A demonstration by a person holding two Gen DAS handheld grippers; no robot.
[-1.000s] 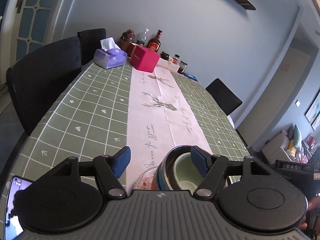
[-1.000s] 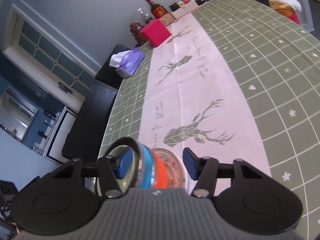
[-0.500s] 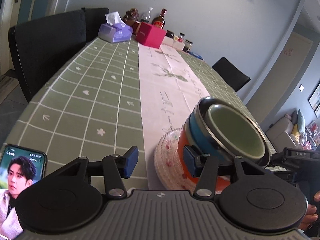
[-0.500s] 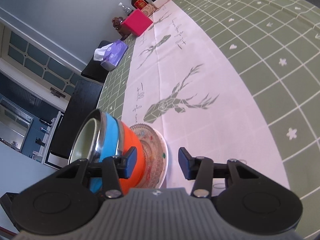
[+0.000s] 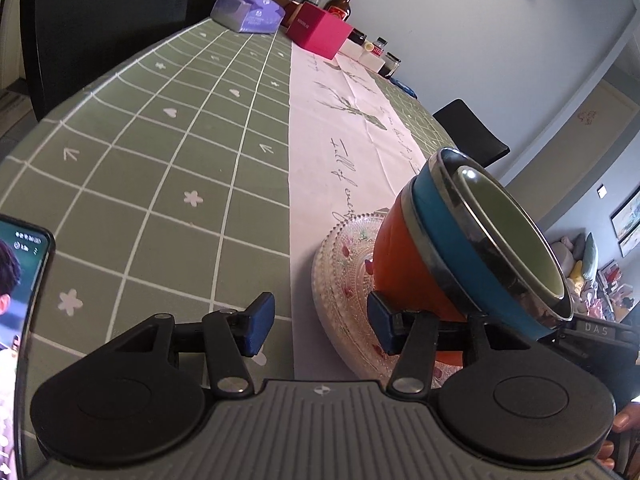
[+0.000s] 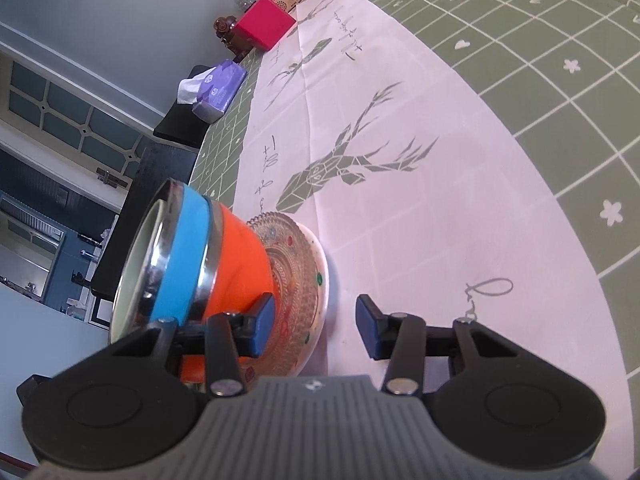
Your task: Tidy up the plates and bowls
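Note:
A stack of nested bowls, an orange bowl (image 5: 404,264) under a blue bowl (image 5: 460,232) with a green bowl (image 5: 516,240) inside, stands on a patterned glass plate (image 5: 344,264) near the table's front edge. My left gripper (image 5: 320,320) is open, low at the plate's near rim, its right finger in front of the orange bowl. In the right wrist view the same bowl stack (image 6: 216,260) and the plate (image 6: 296,280) show. My right gripper (image 6: 310,328) is open at the plate's rim, its left finger by the orange bowl.
A phone (image 5: 20,300) lies on the green checked tablecloth (image 5: 160,160) at the left. A purple tissue box (image 5: 248,16), a pink box (image 5: 320,28), bottles and jars stand at the far end. Black chairs flank the table.
Both grippers have dropped lower and drawn back from the bowl stack toward the plate's rim. Both stay open. The bowls and plate have not shifted on the table.

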